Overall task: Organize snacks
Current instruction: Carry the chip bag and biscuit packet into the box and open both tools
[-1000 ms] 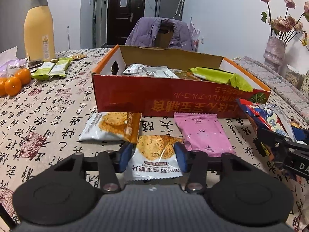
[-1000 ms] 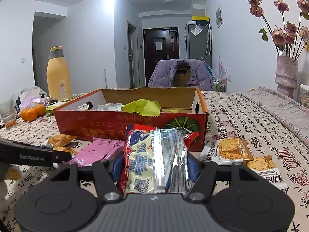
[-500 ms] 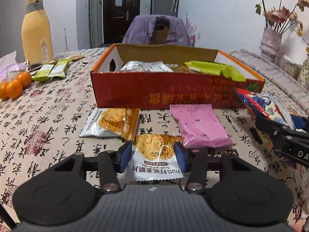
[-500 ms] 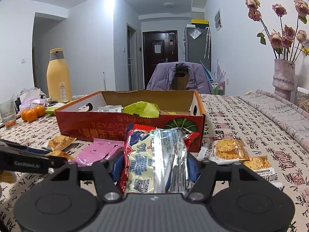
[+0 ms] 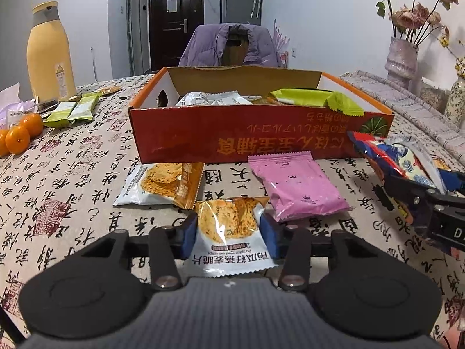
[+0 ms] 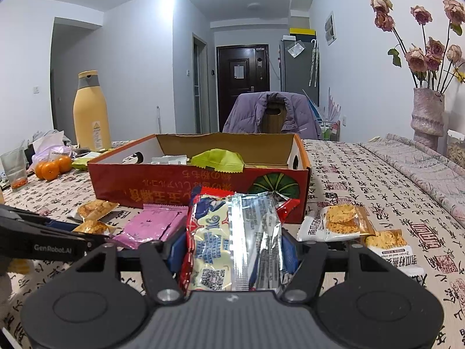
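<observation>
My left gripper (image 5: pixel 228 232) is closing, and its blue pads press both sides of a white and orange crisp packet (image 5: pixel 232 256) low over the tablecloth. Just beyond lie a second crisp packet (image 5: pixel 162 183) and a pink packet (image 5: pixel 296 189), in front of the open red cardboard box (image 5: pixel 261 142) that holds several snacks. My right gripper (image 6: pixel 235 247) is shut on a red, blue and silver snack packet (image 6: pixel 232 232), held upright in front of the box (image 6: pixel 174 183). It also shows at the right edge of the left wrist view.
Two more crisp packets (image 6: pixel 337 224) lie right of the box. A yellow bottle (image 5: pixel 51 52), tangerines (image 5: pixel 20 136) and green packets (image 5: pixel 75 110) sit at the far left. A vase of flowers (image 5: pixel 402 58) stands at the back right, and a chair with a purple jacket (image 5: pixel 232 46) behind the box.
The left gripper's pads have drawn in against the crisp packet, which now crinkles between them. The right gripper and its packet have stayed put.
</observation>
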`<state>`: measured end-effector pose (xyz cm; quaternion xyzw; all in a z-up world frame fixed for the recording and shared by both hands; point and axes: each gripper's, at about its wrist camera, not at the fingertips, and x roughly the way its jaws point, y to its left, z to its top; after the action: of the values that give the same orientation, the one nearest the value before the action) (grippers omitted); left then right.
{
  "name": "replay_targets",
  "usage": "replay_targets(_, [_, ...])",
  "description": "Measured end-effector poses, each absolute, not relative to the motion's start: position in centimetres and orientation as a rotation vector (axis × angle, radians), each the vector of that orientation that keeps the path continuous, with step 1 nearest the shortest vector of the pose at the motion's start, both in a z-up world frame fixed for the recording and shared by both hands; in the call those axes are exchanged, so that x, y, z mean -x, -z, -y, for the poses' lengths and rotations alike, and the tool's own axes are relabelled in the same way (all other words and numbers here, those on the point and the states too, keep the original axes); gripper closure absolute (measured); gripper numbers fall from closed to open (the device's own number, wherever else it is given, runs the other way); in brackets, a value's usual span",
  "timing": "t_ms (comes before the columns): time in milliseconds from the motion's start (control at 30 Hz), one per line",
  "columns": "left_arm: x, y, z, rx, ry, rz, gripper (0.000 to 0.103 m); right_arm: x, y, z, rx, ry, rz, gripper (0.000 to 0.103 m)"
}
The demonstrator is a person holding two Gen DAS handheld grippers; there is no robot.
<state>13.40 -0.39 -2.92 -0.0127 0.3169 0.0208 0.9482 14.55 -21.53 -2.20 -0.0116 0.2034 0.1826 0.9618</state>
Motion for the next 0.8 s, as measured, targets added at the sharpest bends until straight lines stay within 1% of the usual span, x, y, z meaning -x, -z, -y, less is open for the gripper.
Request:
replay_targets(400, [-11.3, 0.6, 0.7, 0.0, -0.031, -0.533, 0.057, -13.5, 1.3, 21.9, 0.016, -0.376, -0.378, 0.04])
replay_targets(800, [-14.6, -3.9, 1.2, -0.055, -0.051, -0.397, 0.057, -16.9, -1.8, 21.2, 0.018, -0.352, -0.3, 0.04])
